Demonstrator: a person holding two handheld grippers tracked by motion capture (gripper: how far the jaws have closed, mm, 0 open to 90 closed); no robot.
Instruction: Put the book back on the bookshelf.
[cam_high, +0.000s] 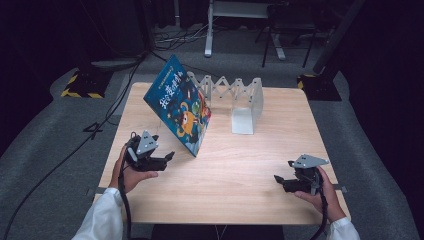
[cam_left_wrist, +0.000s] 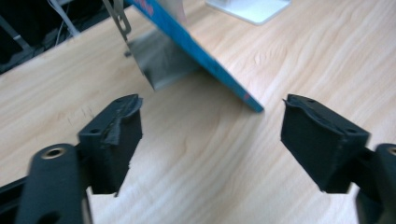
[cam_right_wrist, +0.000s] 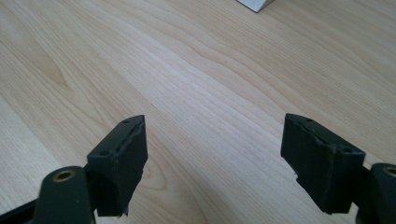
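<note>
**Book propped, both grippers released**

The picture book (cam_high: 181, 111) leans against the rack (cam_high: 235, 95) near the tabletop's (cam_high: 240, 180) far-left corner. Left gripper (cam_high: 169, 158) and right gripper (cam_high: 278, 179) jaws gape empty. Thin, stiff, probably slick: pinch its lower corner.

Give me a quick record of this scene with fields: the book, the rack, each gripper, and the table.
book: blue picture book, tilted, leaning against the left end of the rack, lower edge on the table
rack: white expandable book rack, standing at the back of the table
left gripper: open, nothing between the jaws, just short of the book's lower corner
right gripper: open, holding nothing, over bare wood at the front right
table: light wooden top
</note>
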